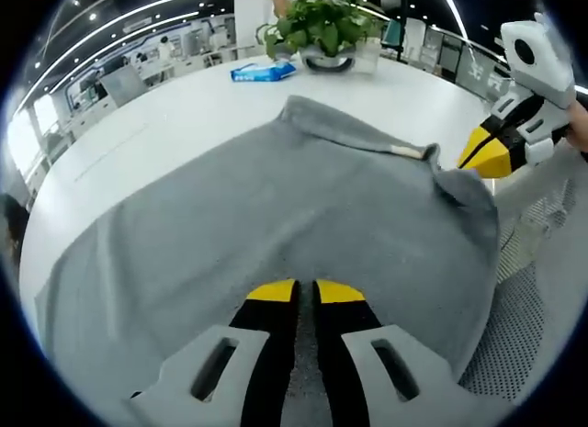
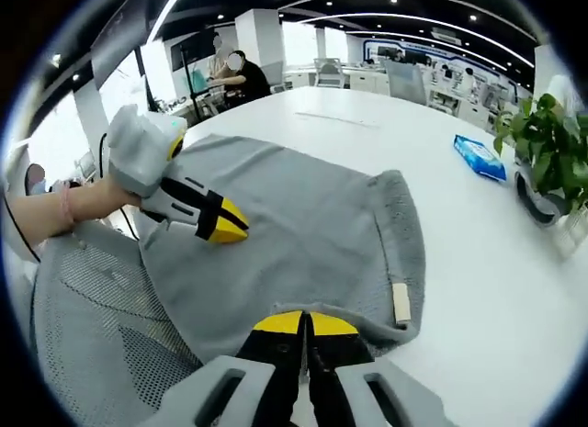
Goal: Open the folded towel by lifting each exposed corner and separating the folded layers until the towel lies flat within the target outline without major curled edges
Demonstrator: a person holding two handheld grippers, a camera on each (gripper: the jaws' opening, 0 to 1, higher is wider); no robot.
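A grey towel (image 1: 276,197) lies spread on a white round table (image 1: 165,115), with its near edge hanging toward a mesh chair. My left gripper (image 1: 306,294) is shut on the towel's near edge. In the right gripper view the left gripper (image 2: 241,227) sits on the towel (image 2: 303,225), held by a hand. My right gripper (image 2: 305,324) is shut on a folded-over corner strip next to a beige tag (image 2: 401,303). The left gripper view shows the right gripper (image 1: 473,161) at the towel's right corner, near the tag (image 1: 407,151).
A potted plant (image 1: 322,28) and a blue packet (image 1: 262,72) stand at the table's far side, beyond the towel; the right gripper view has the plant (image 2: 551,161) and the packet (image 2: 479,157) at its right. A grey mesh chair (image 2: 101,317) is under the hanging edge.
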